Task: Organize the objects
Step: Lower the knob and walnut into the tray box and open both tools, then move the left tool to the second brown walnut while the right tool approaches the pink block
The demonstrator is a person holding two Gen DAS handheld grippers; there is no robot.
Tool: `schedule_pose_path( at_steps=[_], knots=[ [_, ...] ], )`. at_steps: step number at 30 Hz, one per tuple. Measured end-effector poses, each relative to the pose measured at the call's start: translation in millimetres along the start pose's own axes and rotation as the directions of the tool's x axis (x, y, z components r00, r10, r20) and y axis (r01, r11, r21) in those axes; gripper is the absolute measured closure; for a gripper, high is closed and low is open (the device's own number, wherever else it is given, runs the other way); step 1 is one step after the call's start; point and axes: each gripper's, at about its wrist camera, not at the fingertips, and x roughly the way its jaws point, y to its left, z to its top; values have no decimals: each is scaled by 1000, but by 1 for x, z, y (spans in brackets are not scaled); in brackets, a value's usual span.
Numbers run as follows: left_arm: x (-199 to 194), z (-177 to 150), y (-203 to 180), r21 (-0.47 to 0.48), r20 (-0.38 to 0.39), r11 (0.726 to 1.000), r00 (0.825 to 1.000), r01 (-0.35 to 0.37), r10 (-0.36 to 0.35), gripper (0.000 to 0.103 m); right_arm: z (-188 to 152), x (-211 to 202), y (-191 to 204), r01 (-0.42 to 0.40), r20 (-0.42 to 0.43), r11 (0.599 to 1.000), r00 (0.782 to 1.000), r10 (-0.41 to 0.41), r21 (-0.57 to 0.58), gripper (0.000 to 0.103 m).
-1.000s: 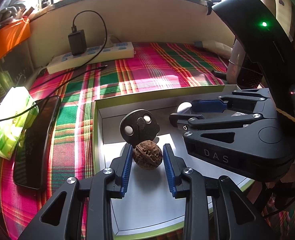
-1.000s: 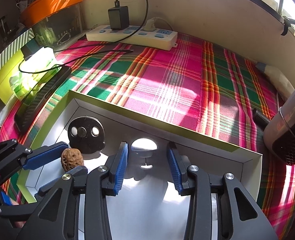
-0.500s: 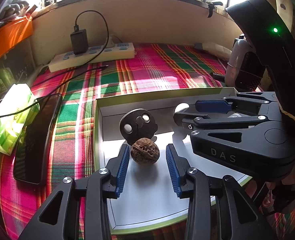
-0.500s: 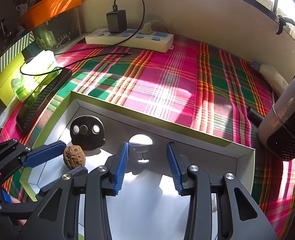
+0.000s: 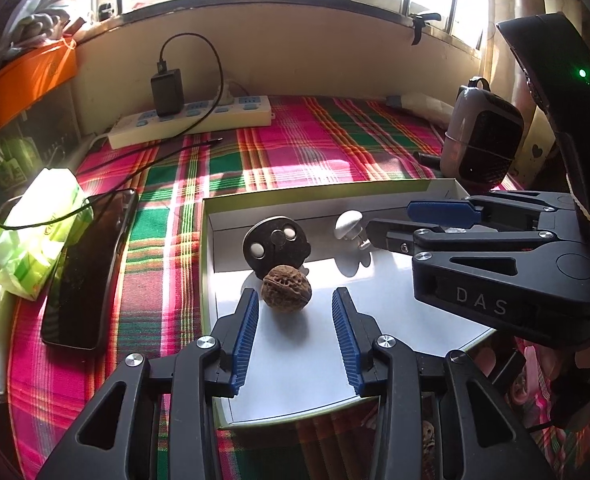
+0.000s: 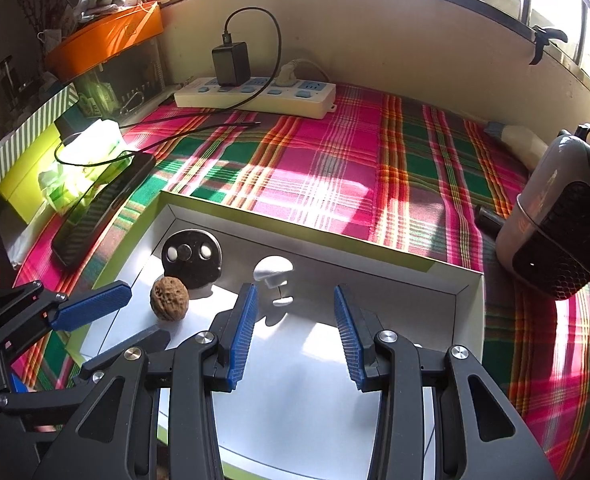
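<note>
A brown walnut point(image 5: 286, 287) lies on the white floor of a shallow green-rimmed box point(image 5: 315, 192), just in front of a black disc with two white dots point(image 5: 276, 246). My left gripper point(image 5: 295, 297) is open, its blue pads point(image 5: 245, 332) on either side of the walnut without touching it. A white mushroom-shaped knob point(image 5: 349, 225) stands by the box's far wall. My right gripper point(image 6: 295, 292) is open and empty, with the knob point(image 6: 273, 270) just ahead of its left finger. In the right wrist view the walnut point(image 6: 169, 298) sits by the left gripper point(image 6: 135, 320).
The box rests on a plaid cloth point(image 5: 295, 152). A black phone point(image 5: 87, 268) and a green tissue pack point(image 5: 35, 232) lie to its left. A power strip with a charger point(image 5: 191, 122) runs along the back wall. A small grey heater point(image 5: 481, 138) stands at the right.
The left jaws have spread away from the walnut, which now lies free on the box floor. Both grippers have drawn back a little from the box's far wall.
</note>
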Motion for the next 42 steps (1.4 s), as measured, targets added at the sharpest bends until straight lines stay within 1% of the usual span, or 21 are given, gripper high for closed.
schedule_pose_path(
  at_steps=[9, 24, 28, 32, 42],
  knots=[
    [-22, -9, -2, -3, 22, 1000, 1000, 3, -3, 66, -13, -23, -1, -2, 31, 1000, 1000, 1, 23, 62],
    [-48, -30, -7, -16, 41, 1000, 999, 23, -22, 66, -47, -61, -13, -10, 83, 995, 997, 1, 104, 62],
    [-52, -37, -8, -23, 42, 999, 998, 39, -38, 66, -60, -70, -21, -16, 100, 990, 995, 3, 137, 62],
    [-56, -44, -9, -33, 42, 998, 998, 53, -51, 66, -73, -79, -25, -5, 113, 989, 994, -11, 147, 62],
    [-64, -58, -18, -13, 39, 996, 995, 93, -92, 66, -100, -99, -32, 18, 141, 984, 989, -43, 178, 62]
  ],
)
